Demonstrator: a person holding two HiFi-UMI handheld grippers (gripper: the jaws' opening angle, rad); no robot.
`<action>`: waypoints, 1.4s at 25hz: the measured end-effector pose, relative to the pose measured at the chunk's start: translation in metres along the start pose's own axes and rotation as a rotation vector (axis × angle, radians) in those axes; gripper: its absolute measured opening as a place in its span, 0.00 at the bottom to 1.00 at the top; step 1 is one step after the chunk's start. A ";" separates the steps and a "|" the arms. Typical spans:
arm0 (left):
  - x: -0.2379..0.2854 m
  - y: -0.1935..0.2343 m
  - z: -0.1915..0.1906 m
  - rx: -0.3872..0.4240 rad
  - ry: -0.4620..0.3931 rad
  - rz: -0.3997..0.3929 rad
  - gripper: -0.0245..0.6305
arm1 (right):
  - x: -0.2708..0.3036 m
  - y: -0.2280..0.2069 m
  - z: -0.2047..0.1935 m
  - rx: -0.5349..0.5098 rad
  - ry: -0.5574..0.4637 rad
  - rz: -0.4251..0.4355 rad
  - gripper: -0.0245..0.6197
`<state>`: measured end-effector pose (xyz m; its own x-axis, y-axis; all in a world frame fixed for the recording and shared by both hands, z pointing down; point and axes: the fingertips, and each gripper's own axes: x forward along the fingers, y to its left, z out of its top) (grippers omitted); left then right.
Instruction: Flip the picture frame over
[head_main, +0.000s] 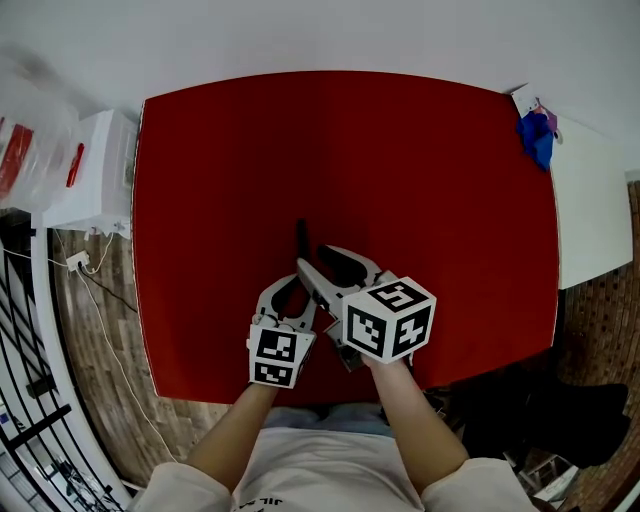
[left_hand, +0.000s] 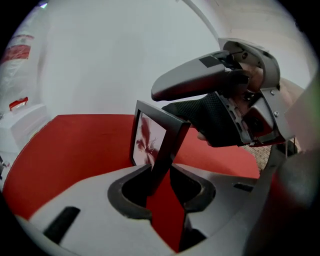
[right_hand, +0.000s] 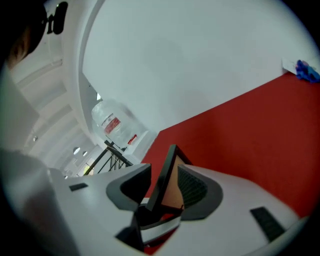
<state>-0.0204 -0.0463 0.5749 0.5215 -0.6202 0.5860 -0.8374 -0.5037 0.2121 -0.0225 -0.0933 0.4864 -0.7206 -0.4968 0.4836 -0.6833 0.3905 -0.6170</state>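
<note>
Two open grippers; left gripper (left_hand: 162, 186) jaws apart, frame (left_hand: 149, 142) on edge between them; right gripper (right_hand: 163, 186) same, frame edge-on; table (head_main: 430, 170) below.

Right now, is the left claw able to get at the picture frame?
Probably yes. The picture frame stands upright between the open jaws of the left claw, with nothing else in the gap; the right claw straddles only its top corner.

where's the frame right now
In the head view the frame stands on edge near the middle of the table, between the jaws of the left gripper and the right gripper.
</note>
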 end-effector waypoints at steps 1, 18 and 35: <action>0.000 -0.001 0.000 0.004 0.001 0.001 0.22 | 0.003 0.001 -0.003 -0.029 0.017 -0.018 0.26; 0.004 0.001 0.000 -0.017 0.007 -0.014 0.22 | -0.023 -0.066 0.005 0.013 -0.002 -0.177 0.14; 0.039 0.026 -0.029 -0.026 0.138 0.063 0.05 | -0.029 -0.140 -0.021 0.047 0.017 -0.309 0.14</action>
<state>-0.0268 -0.0663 0.6259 0.4414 -0.5607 0.7006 -0.8728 -0.4496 0.1900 0.0920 -0.1173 0.5718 -0.4814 -0.5735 0.6628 -0.8646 0.1863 -0.4666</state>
